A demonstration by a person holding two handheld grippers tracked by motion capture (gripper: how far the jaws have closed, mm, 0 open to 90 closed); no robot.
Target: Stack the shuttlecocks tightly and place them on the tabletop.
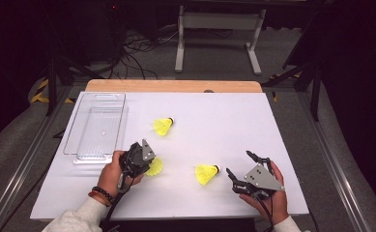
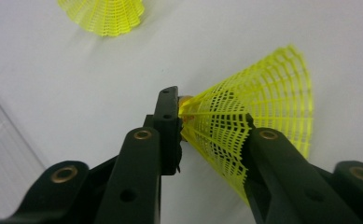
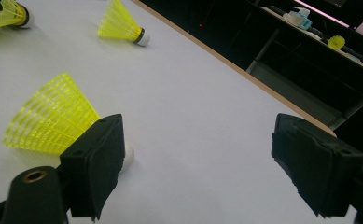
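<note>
The left gripper (image 1: 144, 162) is clamped on a yellow shuttlecock (image 1: 155, 166), just right of the near end of the clear tray (image 1: 96, 126) on the white table (image 1: 214, 116). In the left gripper view its jaws pinch the mesh skirt of that shuttlecock (image 2: 244, 126) near the cork end, and the skirt flares away past the jaw tips.

A second shuttlecock (image 1: 207, 174) lies on its side further right of the tray, between the two grippers, cork pointing right. The right gripper (image 1: 246, 166) rests just right of it with its jaws wide apart and nothing between them. In the right gripper view this shuttlecock (image 3: 53, 116) lies just beside one jaw, its cork partly hidden behind the pad.

A third shuttlecock (image 1: 163, 125) lies right of the tray's middle, near it, apart from both grippers, cork also pointing right. The tray itself holds nothing.
</note>
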